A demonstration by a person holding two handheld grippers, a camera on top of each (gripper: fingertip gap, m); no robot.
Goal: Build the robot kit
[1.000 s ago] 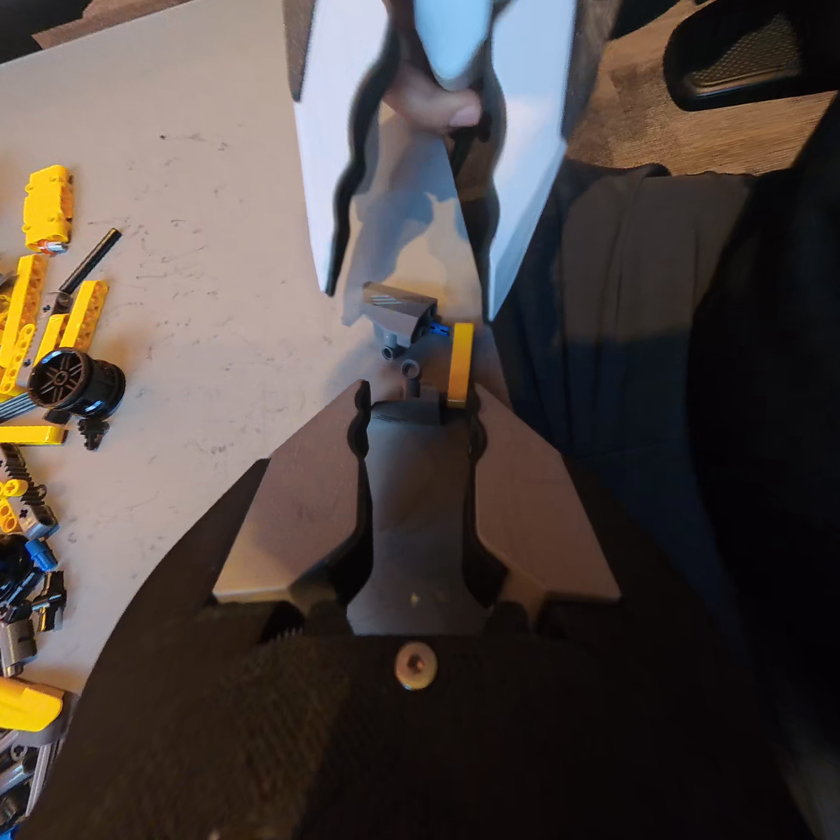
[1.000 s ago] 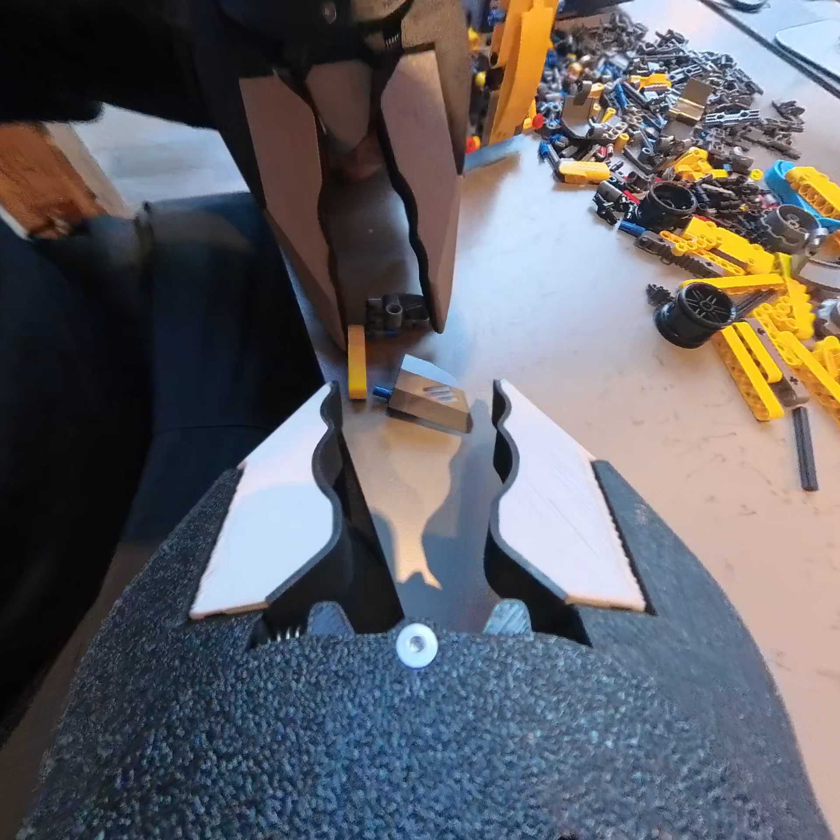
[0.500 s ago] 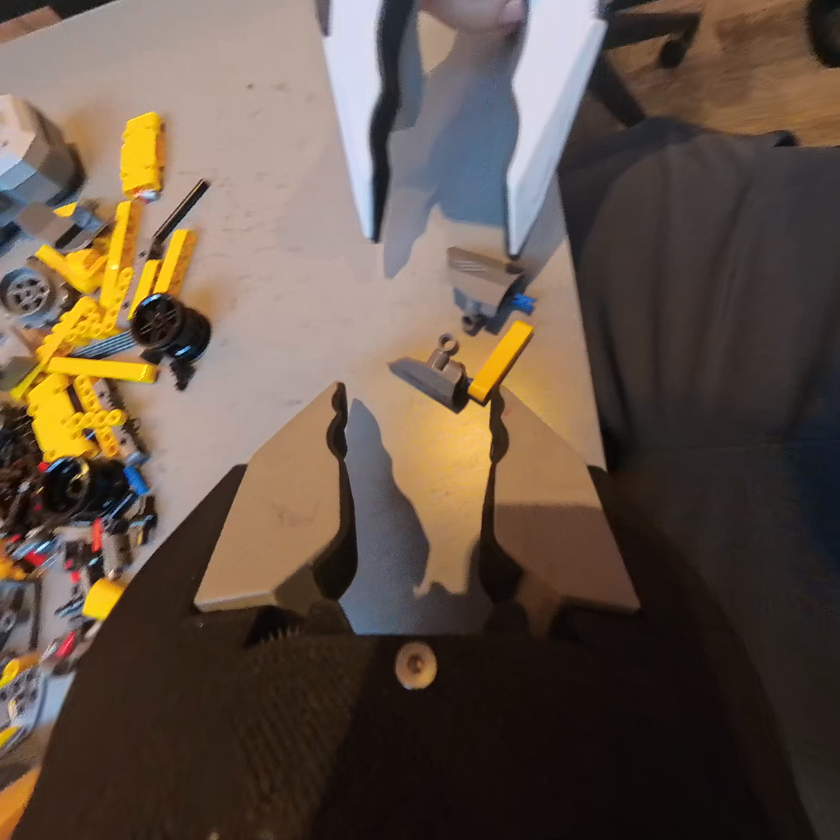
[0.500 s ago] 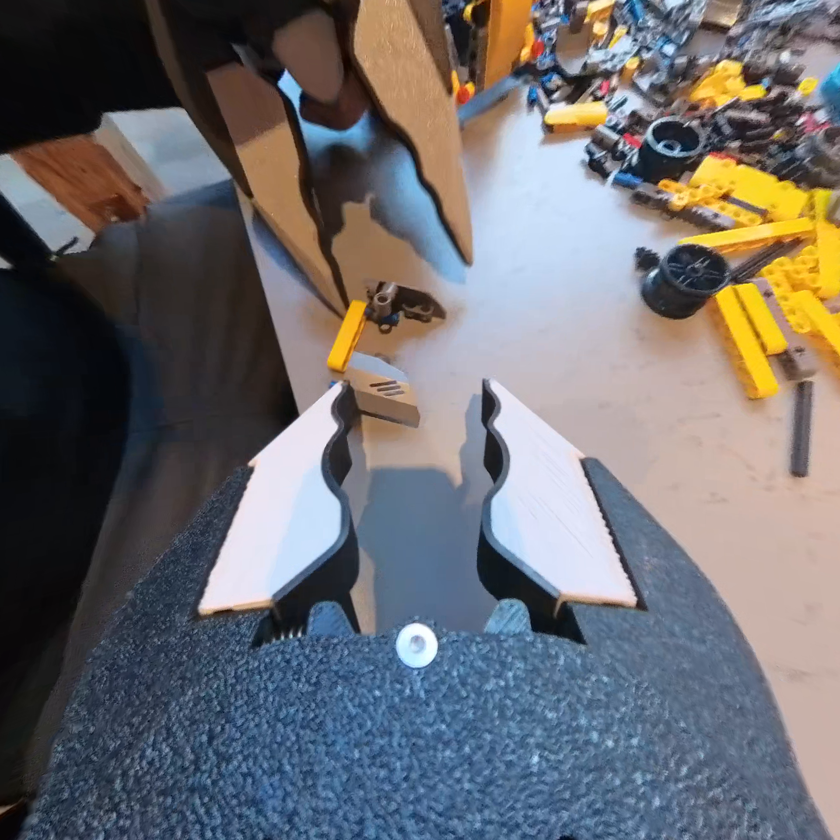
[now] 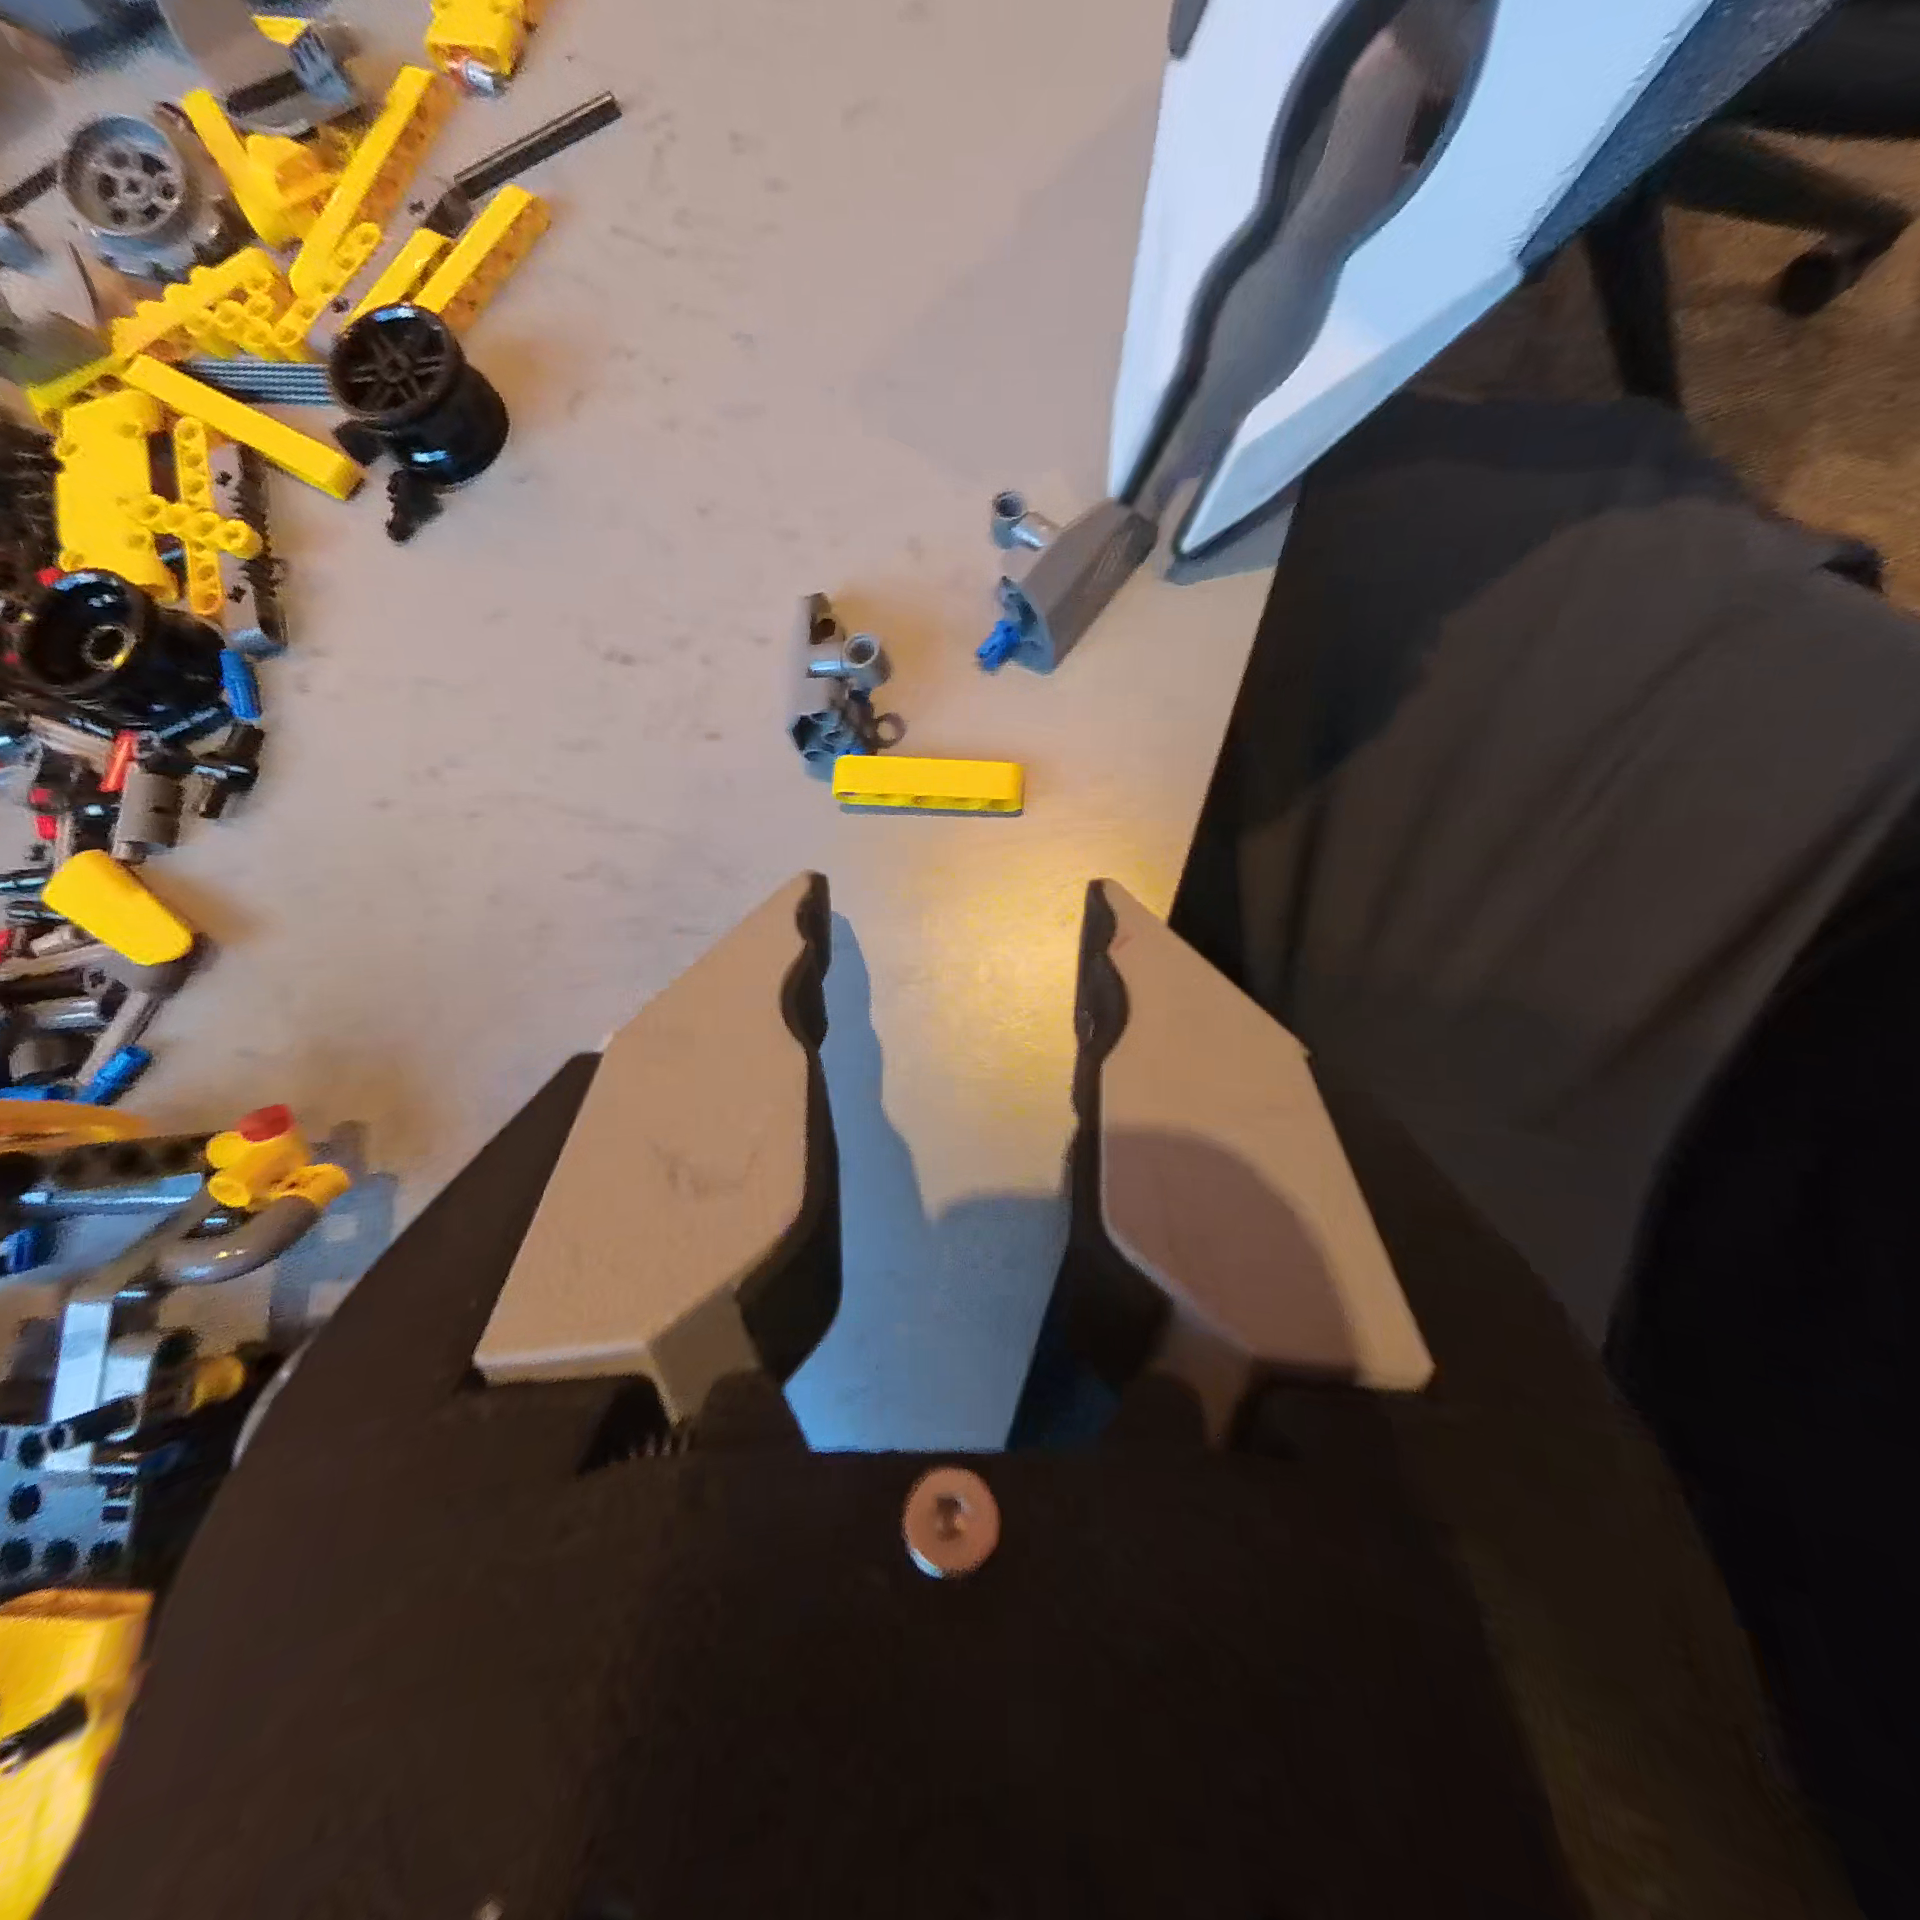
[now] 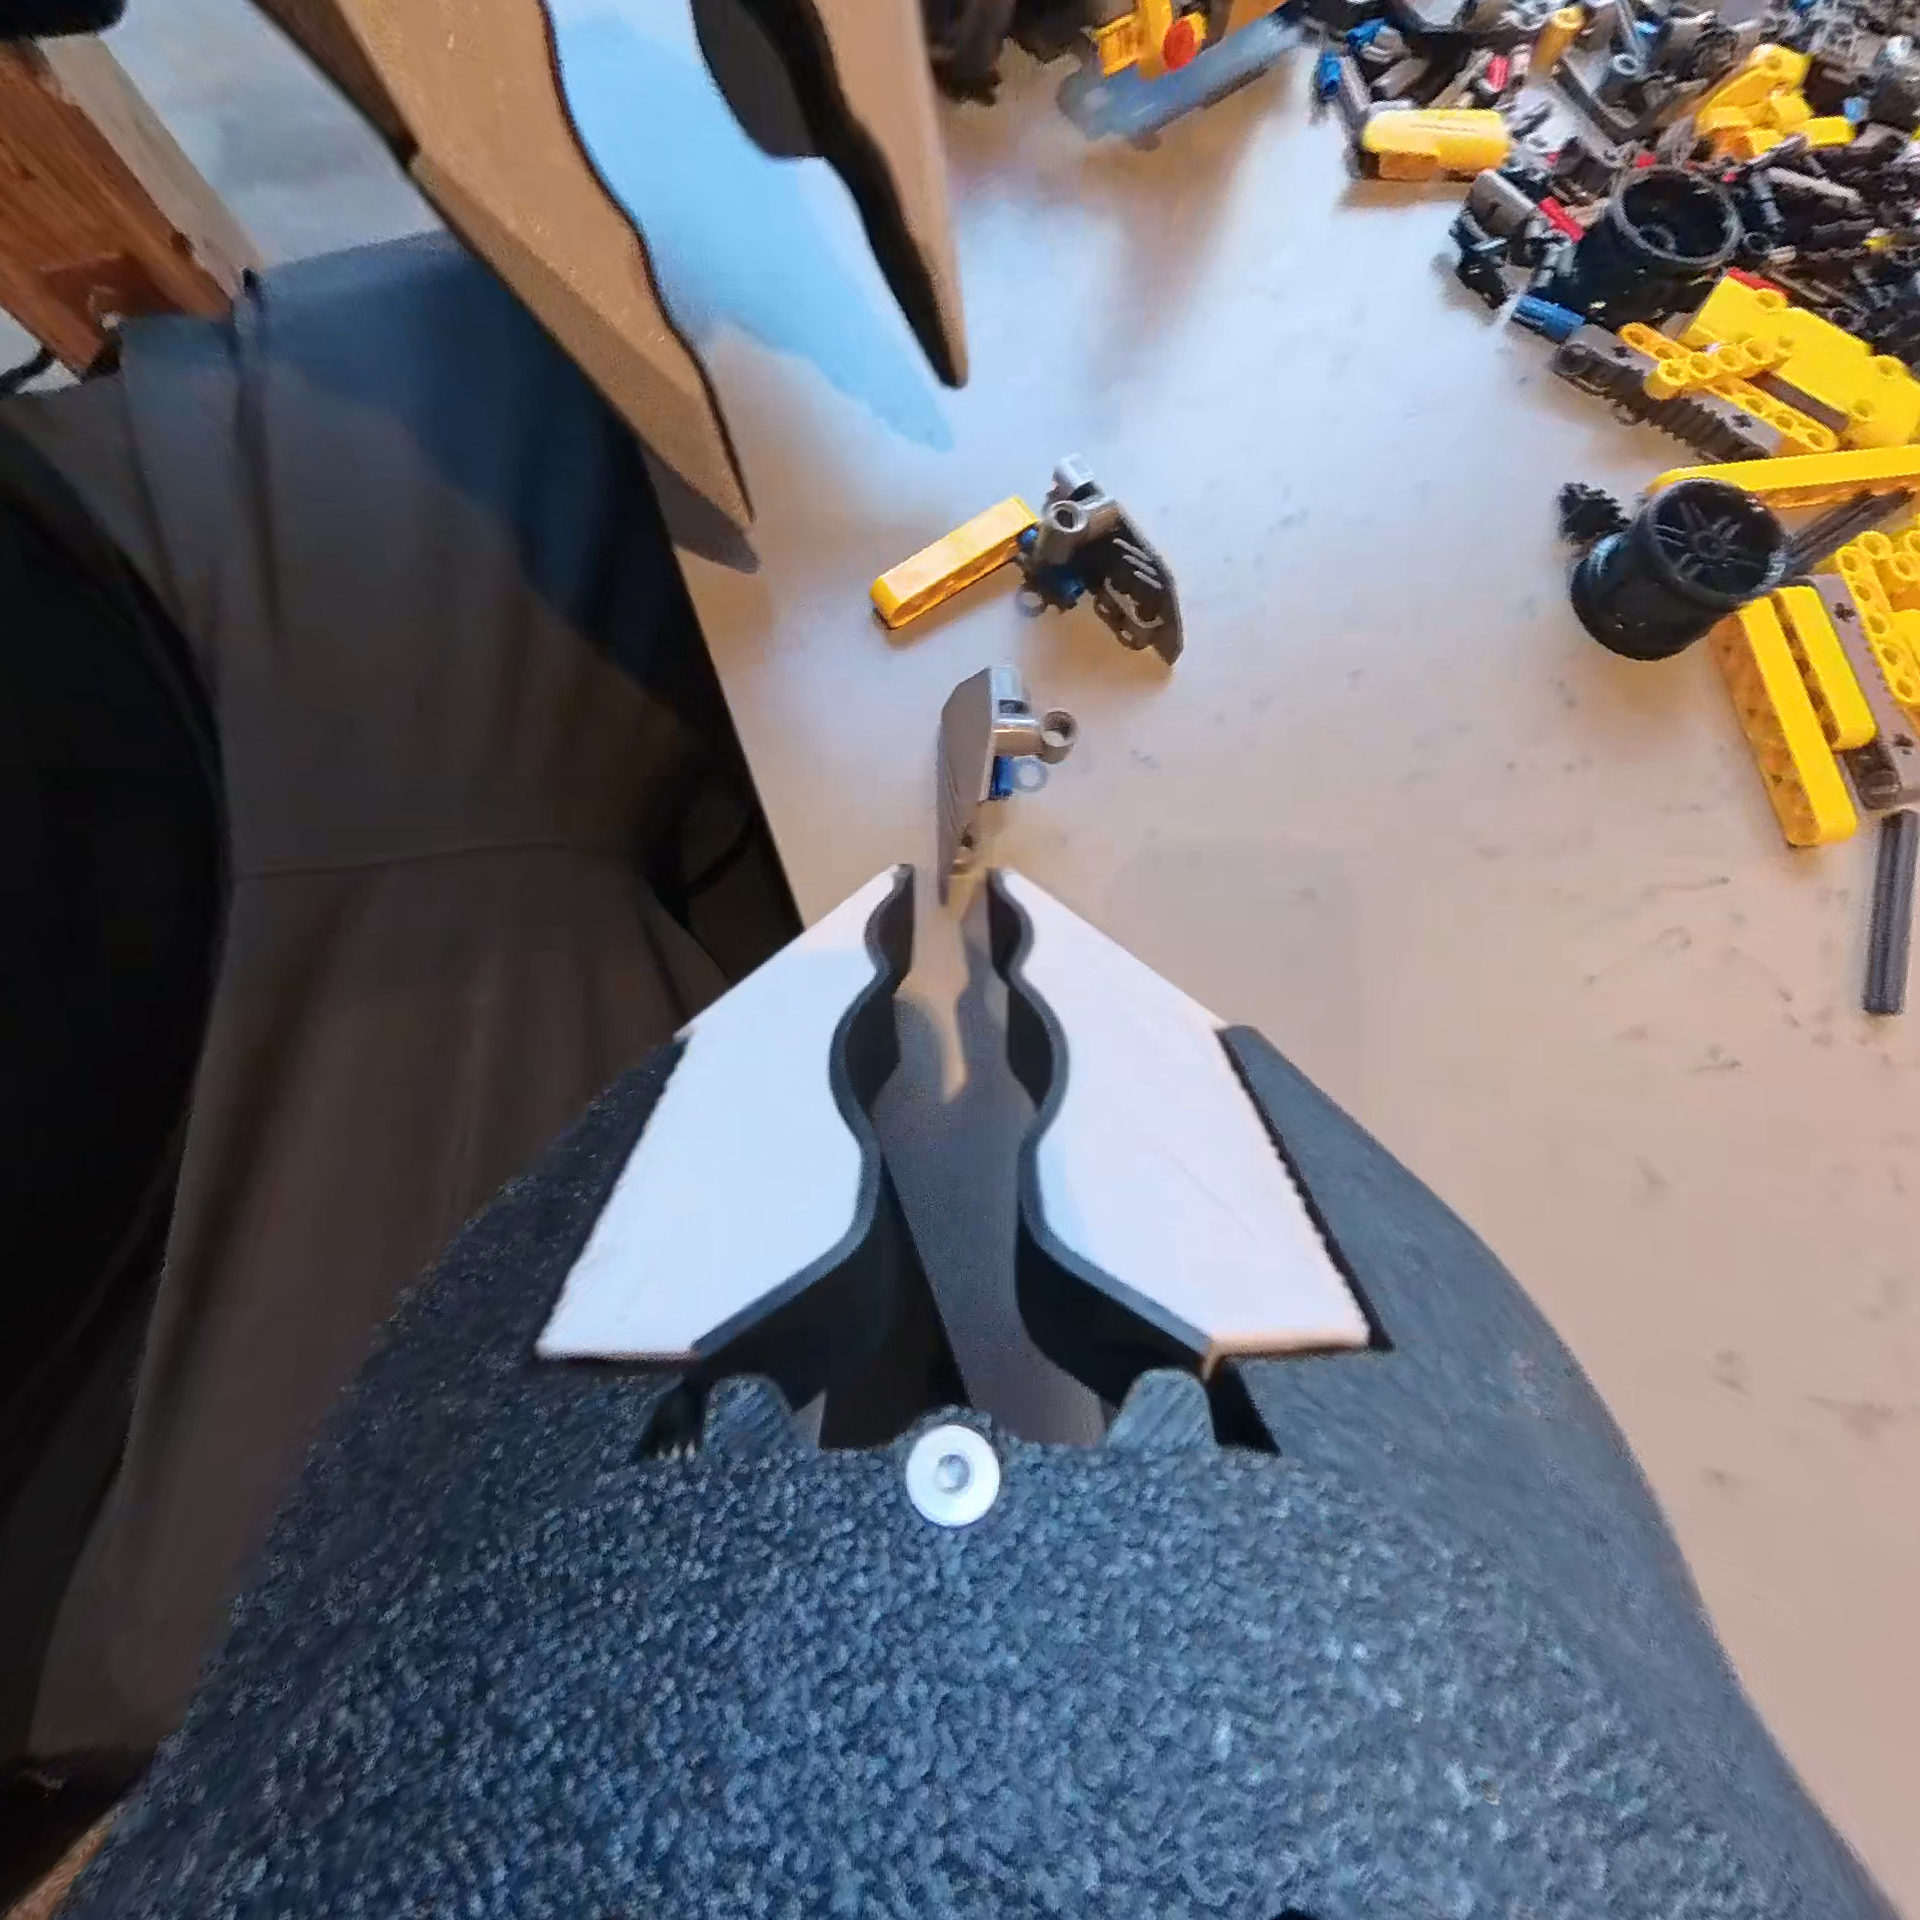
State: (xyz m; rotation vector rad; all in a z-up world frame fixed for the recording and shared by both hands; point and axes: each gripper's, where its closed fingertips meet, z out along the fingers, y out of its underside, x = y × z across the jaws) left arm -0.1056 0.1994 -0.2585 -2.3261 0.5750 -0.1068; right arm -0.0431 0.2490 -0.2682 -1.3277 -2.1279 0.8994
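Note:
A small grey panel piece [image 6: 964, 769] with a blue pin and light grey connectors lies near the table's edge. My right gripper [image 6: 951, 883] is shut on its near end; the left wrist view shows the same panel [image 5: 1086, 582] between the white fingertips [image 5: 1127, 488]. A yellow beam [image 5: 928, 781] joined to a dark grey assembly [image 5: 842, 691] lies on the table just ahead of my left gripper [image 5: 951, 904], which is open, empty and above the table. The beam [image 6: 956, 561] and assembly [image 6: 1117, 587] also show in the right wrist view, below the left gripper [image 6: 842, 447].
A pile of yellow beams [image 5: 260, 301], black wheels [image 5: 416, 395] and small dark parts covers one side of the beige table [image 5: 727, 260]; it also shows in the right wrist view [image 6: 1683, 571]. A person's dark clothing [image 5: 1558, 831] lies past the table edge. Tip to tip, the grippers are about 9 centimetres apart.
My left gripper let go of the yellow beam assembly, opened and drew back. My right gripper closed on the grey panel piece, which now stands on edge.

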